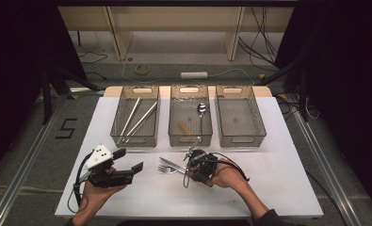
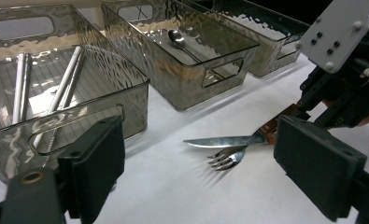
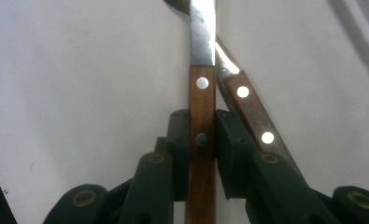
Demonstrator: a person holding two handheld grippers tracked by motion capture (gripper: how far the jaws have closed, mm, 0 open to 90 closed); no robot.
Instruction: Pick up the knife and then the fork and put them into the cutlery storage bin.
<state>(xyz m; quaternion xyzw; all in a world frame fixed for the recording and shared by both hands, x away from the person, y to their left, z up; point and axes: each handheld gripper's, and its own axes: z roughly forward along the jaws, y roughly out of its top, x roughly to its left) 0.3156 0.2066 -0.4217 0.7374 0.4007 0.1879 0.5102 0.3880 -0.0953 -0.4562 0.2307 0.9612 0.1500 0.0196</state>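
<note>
Near the table's front edge, the right gripper [image 3: 202, 140] pinches the wooden handle of the knife [image 3: 202, 84], which lies across the fork [image 2: 226, 157]. Grasp looks made. Next, I'd say: lift cleanly, carry to a tray [image 1: 190, 137]. The left gripper [image 2: 210, 172] hangs wide open, empty.

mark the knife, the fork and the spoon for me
knife [image 2: 219, 141]: left gripper view, middle of the blade.
fork [image 2: 226, 158]: left gripper view, on the prongs.
spoon [image 1: 201, 108]: high view, on the bowl, in the middle basket.
</note>
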